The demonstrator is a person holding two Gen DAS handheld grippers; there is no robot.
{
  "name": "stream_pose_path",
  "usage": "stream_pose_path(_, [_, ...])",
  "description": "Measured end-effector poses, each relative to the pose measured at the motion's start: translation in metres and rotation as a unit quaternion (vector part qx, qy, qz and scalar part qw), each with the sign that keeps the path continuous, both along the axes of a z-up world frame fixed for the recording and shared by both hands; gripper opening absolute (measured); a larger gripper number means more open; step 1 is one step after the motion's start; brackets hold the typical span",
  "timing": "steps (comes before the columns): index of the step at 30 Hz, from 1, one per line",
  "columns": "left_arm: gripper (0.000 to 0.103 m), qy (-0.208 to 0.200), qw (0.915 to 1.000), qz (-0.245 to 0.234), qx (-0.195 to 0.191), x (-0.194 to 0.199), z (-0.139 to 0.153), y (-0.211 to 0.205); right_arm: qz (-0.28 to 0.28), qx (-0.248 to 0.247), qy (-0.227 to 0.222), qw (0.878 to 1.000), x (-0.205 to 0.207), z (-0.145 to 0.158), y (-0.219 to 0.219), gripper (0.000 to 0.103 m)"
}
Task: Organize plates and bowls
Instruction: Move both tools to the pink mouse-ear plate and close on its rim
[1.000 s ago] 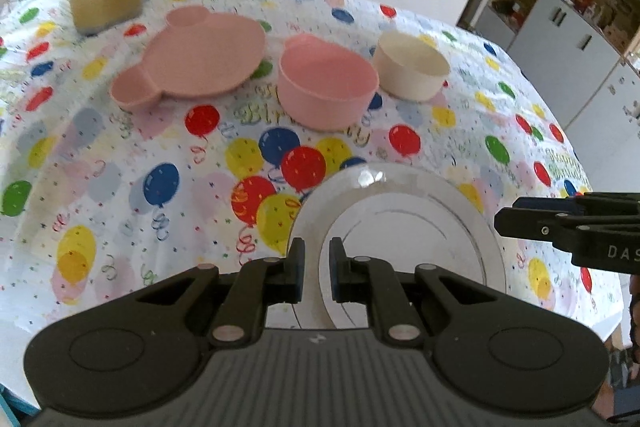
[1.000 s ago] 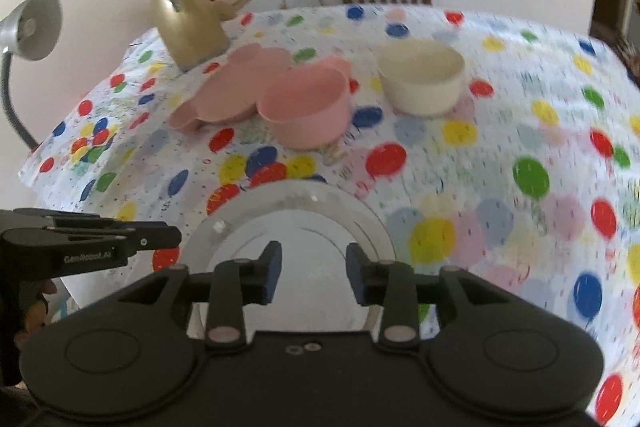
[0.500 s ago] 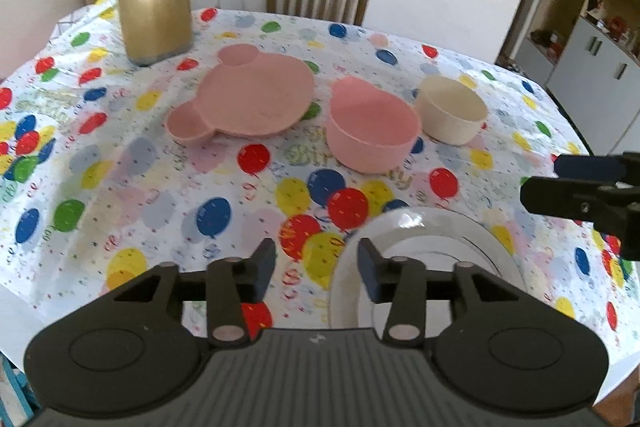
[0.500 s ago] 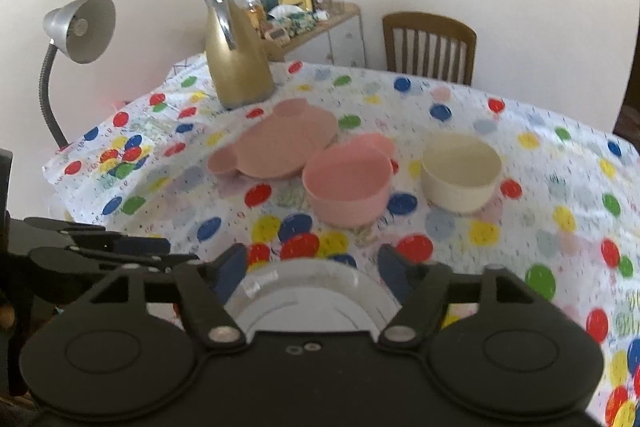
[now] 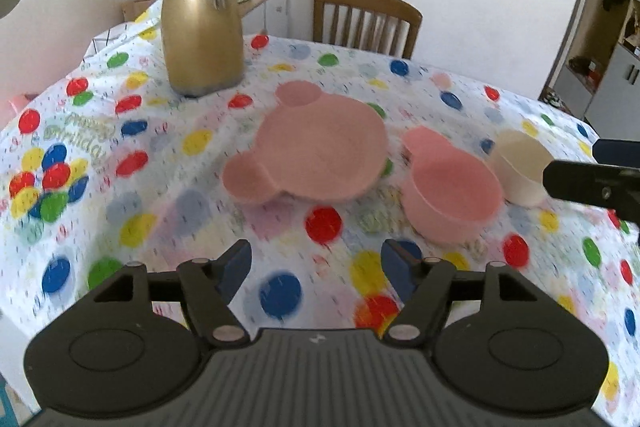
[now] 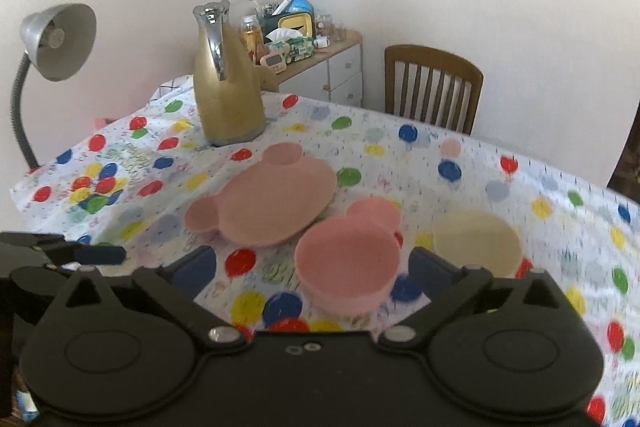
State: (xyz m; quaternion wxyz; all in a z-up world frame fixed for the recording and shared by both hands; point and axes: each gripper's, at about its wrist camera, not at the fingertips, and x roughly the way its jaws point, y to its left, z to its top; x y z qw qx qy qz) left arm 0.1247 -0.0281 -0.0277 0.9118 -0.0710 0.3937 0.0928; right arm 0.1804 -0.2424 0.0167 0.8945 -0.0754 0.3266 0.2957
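pink bowl (image 6: 347, 269) with ears sits on the balloon tablecloth (image 5: 120, 155), just beyond the right gripper (image 6: 316, 271), whose jaws are opening wide with nothing gripped. the left gripper (image 5: 316, 267) is also opening, empty, over bare cloth. left of the bowl lies the pink plate (image 6: 264, 203), right of it the cream bowl (image 6: 476, 241), and behind the plate the gold jug (image 6: 228, 83).

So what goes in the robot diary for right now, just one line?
left gripper: opening, empty | right gripper: opening, empty | pink plate, pink bowl, cream bowl: untouched
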Motion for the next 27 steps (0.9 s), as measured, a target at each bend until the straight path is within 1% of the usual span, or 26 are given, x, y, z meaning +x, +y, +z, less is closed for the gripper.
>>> stream_pose_path(4, [0.071, -0.004, 1.0000, 0.002, 0.003, 0.028, -0.001, 0.022, -0.011, -0.015, -0.002, 1.000, 0.026, -0.003, 0.025, 0.103])
stream_pose_path(8, [0.071, -0.006, 1.0000, 0.001, 0.003, 0.059, -0.005, 0.044, -0.021, -0.041, -0.001, 0.999, 0.053, -0.009, 0.047, 0.103])
stream_pose_path(11, [0.071, -0.006, 1.0000, -0.002, 0.007, 0.081, -0.009, 0.060, -0.038, -0.054, 0.022, 0.998, 0.078, -0.017, 0.059, 0.102])
stream_pose_path(12, [0.071, -0.007, 0.9999, -0.004, 0.007, 0.089, -0.010, 0.065, -0.044, -0.054, 0.035, 0.997, 0.087, -0.019, 0.061, 0.099])
stream_pose_path(14, [0.071, -0.008, 0.9999, -0.008, 0.009, 0.101, -0.012, 0.074, -0.054, -0.051, 0.060, 0.995, 0.103, -0.024, 0.065, 0.098])
stream_pose_path(16, [0.071, -0.007, 0.9998, -0.013, 0.010, 0.114, -0.016, 0.081, -0.058, -0.046, 0.071, 0.995, 0.114, -0.028, 0.070, 0.093])
stream_pose_path(20, [0.071, 0.003, 0.9998, -0.020, 0.005, 0.134, -0.024, 0.092, -0.067, -0.045, 0.092, 0.993, 0.134, -0.035, 0.080, 0.093])
stream_pose_path(27, [0.071, 0.027, 0.9994, -0.017, -0.007, 0.160, -0.041, 0.107, -0.067, -0.045, 0.144, 0.986, 0.166, -0.054, 0.101, 0.094])
